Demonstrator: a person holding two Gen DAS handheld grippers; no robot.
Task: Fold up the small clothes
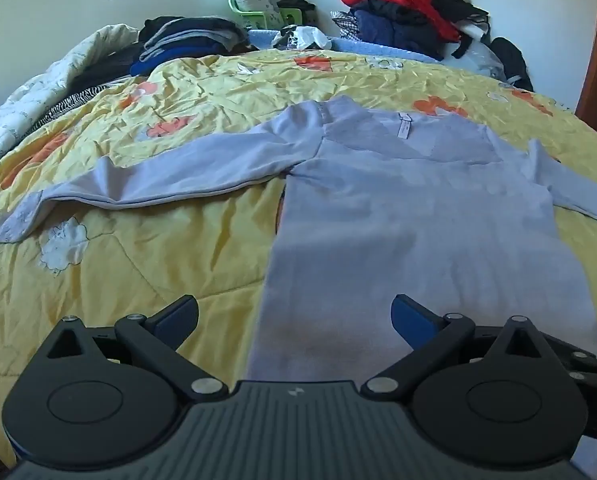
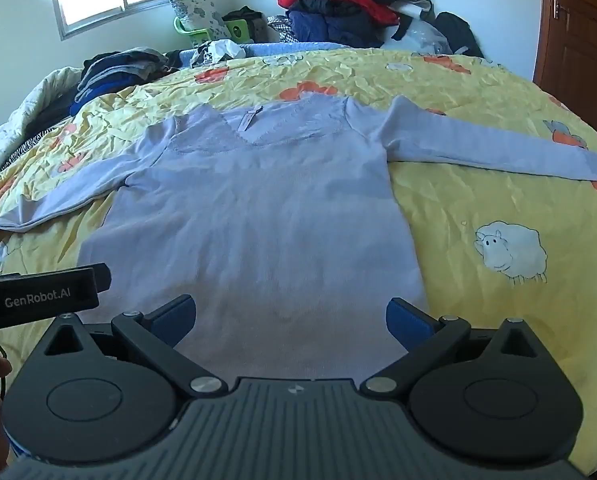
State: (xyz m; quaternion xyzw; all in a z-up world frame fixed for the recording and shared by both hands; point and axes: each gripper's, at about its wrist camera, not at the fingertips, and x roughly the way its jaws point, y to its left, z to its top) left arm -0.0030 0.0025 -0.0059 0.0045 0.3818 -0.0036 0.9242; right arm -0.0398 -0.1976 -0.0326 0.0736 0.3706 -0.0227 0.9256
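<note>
A pale lilac long-sleeved top (image 1: 410, 216) lies flat on the yellow quilt, neck away from me, both sleeves spread out; it also shows in the right wrist view (image 2: 258, 220). My left gripper (image 1: 294, 316) is open and empty, just above the top's lower left hem. My right gripper (image 2: 290, 316) is open and empty over the lower middle of the hem. The left gripper's body (image 2: 38, 300) shows at the left of the right wrist view.
The yellow quilt (image 1: 118, 264) with sheep and orange prints covers the bed. Folded dark clothes (image 1: 186, 40) lie at the far left. A heap of red and dark jackets (image 2: 338, 4) stands at the far right. A wooden door (image 2: 578, 32) is at right.
</note>
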